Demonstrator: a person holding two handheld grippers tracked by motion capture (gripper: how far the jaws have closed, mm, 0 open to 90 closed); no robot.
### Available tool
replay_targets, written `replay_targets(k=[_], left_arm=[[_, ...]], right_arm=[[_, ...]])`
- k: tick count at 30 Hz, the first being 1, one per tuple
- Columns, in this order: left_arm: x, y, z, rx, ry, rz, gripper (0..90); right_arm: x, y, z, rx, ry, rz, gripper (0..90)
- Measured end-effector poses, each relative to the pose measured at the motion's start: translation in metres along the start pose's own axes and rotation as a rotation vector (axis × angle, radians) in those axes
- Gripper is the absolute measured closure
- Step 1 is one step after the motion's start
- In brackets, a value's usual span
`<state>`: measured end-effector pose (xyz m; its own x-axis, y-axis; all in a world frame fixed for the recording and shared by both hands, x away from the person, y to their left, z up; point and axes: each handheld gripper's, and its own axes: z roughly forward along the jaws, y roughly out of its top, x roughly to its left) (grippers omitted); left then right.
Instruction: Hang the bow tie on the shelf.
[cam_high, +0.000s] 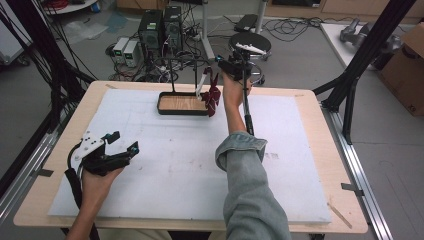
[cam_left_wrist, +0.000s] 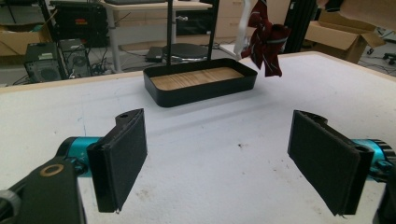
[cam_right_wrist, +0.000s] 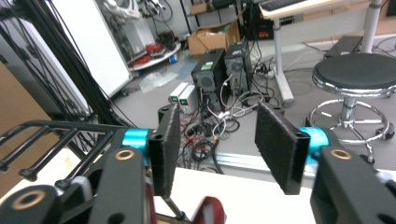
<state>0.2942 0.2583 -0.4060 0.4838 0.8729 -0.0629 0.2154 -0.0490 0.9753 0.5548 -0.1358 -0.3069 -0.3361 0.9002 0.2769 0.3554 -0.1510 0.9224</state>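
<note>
A black tray (cam_high: 165, 108) with a wooden floor stands at the far middle of the white mat, and a thin black rack (cam_high: 172, 75) rises from it. A dark red cloth (cam_high: 212, 96) hangs at the tray's right end, beside a white strip (cam_high: 201, 84). My right gripper (cam_high: 223, 63) is held up just above and right of the cloth, open, with nothing between its pads (cam_right_wrist: 166, 140). The cloth's top (cam_right_wrist: 210, 212) peeks in below the jaws. My left gripper (cam_high: 125, 141) rests low at the mat's near left, wide open and empty, facing the tray (cam_left_wrist: 201, 91) and cloth (cam_left_wrist: 267, 42).
The white mat (cam_high: 175, 165) covers most of the wooden table (cam_high: 320, 150). Beyond the far edge are computer towers (cam_high: 160, 27), tangled cables and a round black stool (cam_high: 250, 45). Black frame posts (cam_high: 360, 55) stand at the right, with a cardboard box (cam_high: 407, 70) beside them.
</note>
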Motion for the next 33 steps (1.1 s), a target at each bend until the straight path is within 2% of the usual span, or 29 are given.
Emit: replay_targets(k=[10,16,19,22,25,30,33], left_arm=[[-0.001,0.000,0.003,0.001,0.001,0.008,20.0],[-0.002,0.000,0.006,0.007,-0.002,0.007,19.9],[-0.003,0.000,0.008,0.009,-0.004,0.009,20.0],[-0.004,0.000,0.009,0.010,-0.005,0.009,19.9],[-0.003,-0.001,0.010,0.011,-0.005,0.010,19.9],[-0.004,-0.003,0.009,0.012,0.009,0.020,19.9],[-0.003,-0.004,0.008,0.014,0.015,0.018,19.9]], right_arm=[[-0.027,0.009,-0.046,-0.072,-0.007,-0.061,36.6],[-0.040,0.010,-0.076,-0.123,-0.006,-0.067,31.9],[-0.047,0.008,-0.088,-0.126,-0.008,-0.077,27.5],[-0.052,0.007,-0.101,-0.150,-0.017,-0.093,24.7],[-0.057,0.006,-0.113,-0.150,-0.023,-0.095,19.9],[-0.062,0.000,-0.133,-0.168,-0.023,-0.119,19.3],[-0.065,-0.001,-0.143,-0.135,-0.015,-0.113,15.8]])
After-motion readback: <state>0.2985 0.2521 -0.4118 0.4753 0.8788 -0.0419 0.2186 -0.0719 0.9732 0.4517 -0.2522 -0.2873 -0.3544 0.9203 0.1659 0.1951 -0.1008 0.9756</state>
